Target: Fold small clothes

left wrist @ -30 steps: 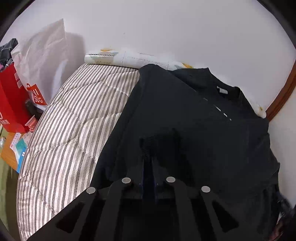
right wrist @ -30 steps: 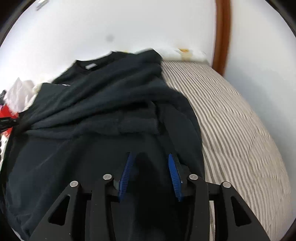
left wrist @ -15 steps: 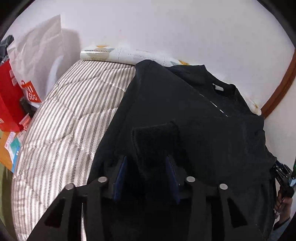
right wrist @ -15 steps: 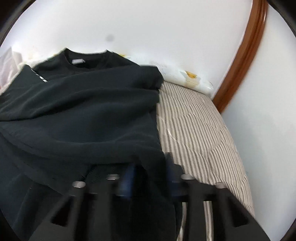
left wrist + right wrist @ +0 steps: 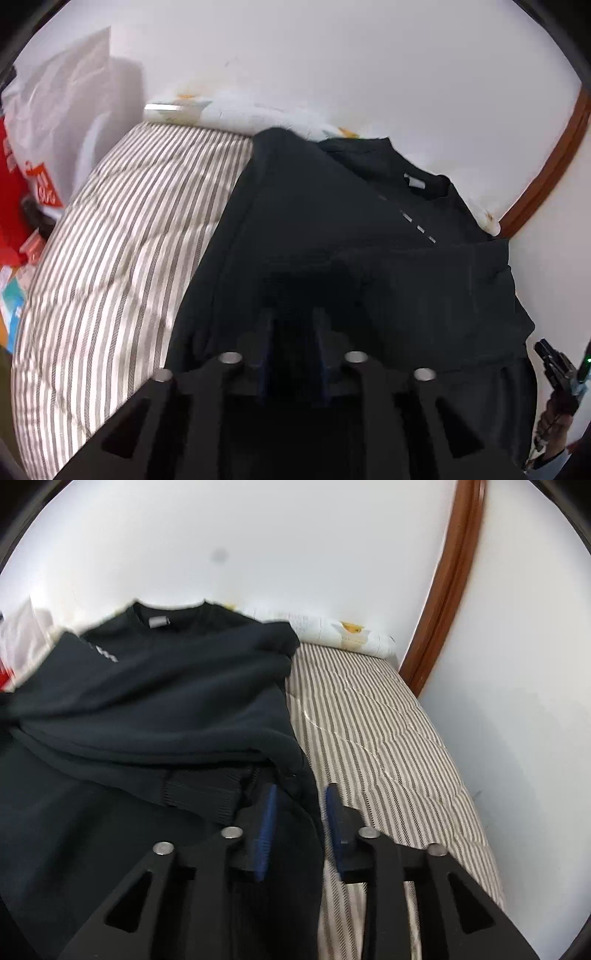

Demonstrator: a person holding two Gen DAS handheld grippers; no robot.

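Note:
A black sweatshirt (image 5: 369, 229) lies partly folded on a striped mattress (image 5: 129, 240), collar label (image 5: 413, 182) towards the wall. My left gripper (image 5: 293, 328) is over its near part with the blue pads apart. A ribbed cuff (image 5: 306, 284) lies just ahead of them, and I cannot make out any pinch. In the right wrist view the sweatshirt (image 5: 166, 701) fills the left half, a ribbed cuff (image 5: 199, 790) by the left finger. My right gripper (image 5: 299, 808) is at the garment's right edge; its jaws are opening, with the black hem loose between them.
The striped mattress (image 5: 388, 746) runs bare to the right of the garment. A white rolled quilt (image 5: 351, 635) lies along the wall, beside a brown wooden frame (image 5: 450, 583). A white bag (image 5: 66, 110) and red bag (image 5: 11, 206) stand left. A hand (image 5: 550, 417) shows at bottom right.
My left jaws have opened off the cuff they pinched. The right gripper moved to the sweatshirt's right edge, narrowed on the cloth, then widened again.

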